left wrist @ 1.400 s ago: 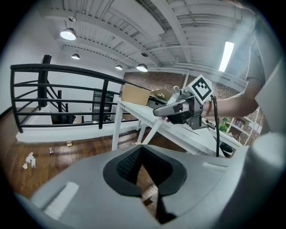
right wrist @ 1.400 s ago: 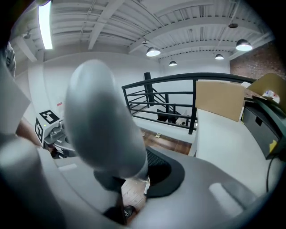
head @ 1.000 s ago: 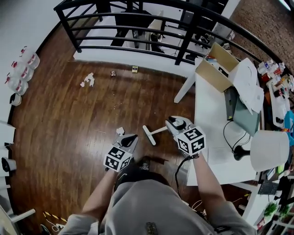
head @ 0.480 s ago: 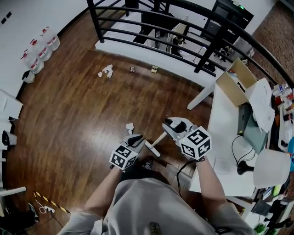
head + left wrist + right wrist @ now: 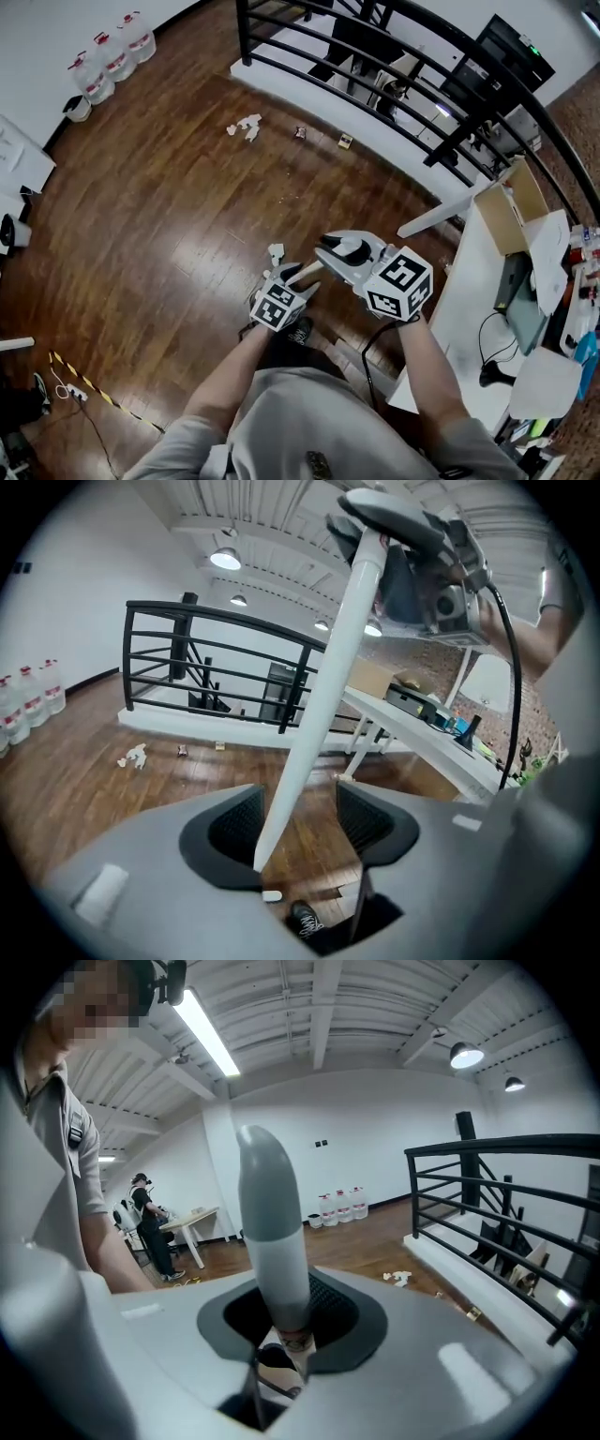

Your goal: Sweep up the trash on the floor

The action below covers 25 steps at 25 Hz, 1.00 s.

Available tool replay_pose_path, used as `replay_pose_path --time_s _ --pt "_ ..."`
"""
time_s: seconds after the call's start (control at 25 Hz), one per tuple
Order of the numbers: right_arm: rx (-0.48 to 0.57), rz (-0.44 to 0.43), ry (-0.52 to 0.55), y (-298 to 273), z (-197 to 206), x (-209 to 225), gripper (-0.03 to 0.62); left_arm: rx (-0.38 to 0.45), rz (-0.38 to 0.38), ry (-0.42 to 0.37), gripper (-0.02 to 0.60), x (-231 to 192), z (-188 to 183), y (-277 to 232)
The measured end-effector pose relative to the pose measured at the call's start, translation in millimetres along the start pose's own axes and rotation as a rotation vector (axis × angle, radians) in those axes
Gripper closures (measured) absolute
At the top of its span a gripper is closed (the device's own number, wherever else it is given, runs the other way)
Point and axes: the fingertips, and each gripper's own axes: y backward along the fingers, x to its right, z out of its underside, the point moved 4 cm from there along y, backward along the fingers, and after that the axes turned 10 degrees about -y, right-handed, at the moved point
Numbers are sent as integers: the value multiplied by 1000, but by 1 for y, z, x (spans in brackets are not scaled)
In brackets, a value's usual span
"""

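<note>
My right gripper is shut on the white and grey broom handle, with the grip end sticking up past its pads in the right gripper view. The same handle slants up between the jaws of my left gripper, which are opening; the pads stand apart from it. In the head view both grippers are close together, the left gripper just below the right. Crumpled white paper and two small scraps lie far off by the railing. One white scrap lies near the grippers.
A black railing edges the wooden floor at the back. A white table with a cardboard box stands to the right. Water bottles line the left wall. A cable and striped tape lie at lower left. A person stands far off.
The right gripper swung left with the broom handle, up against the left gripper. The left gripper, shut before, has opened around the handle. The head view panned right.
</note>
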Motion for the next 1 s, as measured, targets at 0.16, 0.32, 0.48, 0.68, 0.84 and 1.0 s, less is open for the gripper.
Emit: replay_pose_path --time_s 0.16,0.32,0.48,0.68,0.84,1.0 --pt "-36 -82 11 -40 -17 4 528 3 -83 43 419 -41 2 -2" --pt "-95 -164 33 -85 -19 15 526 -25 -133 107 469 -83 20 -2" --pt "-139 -230 50 -126 -19 31 525 -29 -163 181 466 -114 37 -12" --pt "-157 -270 52 -163 -14 59 525 -34 -206 239 463 -151 53 -32" --pt "-150 -259 30 -177 -25 89 525 -23 -232 283 459 -175 48 -45" --pt "-162 -254 36 -187 -43 124 526 -34 -241 294 456 -205 30 -64"
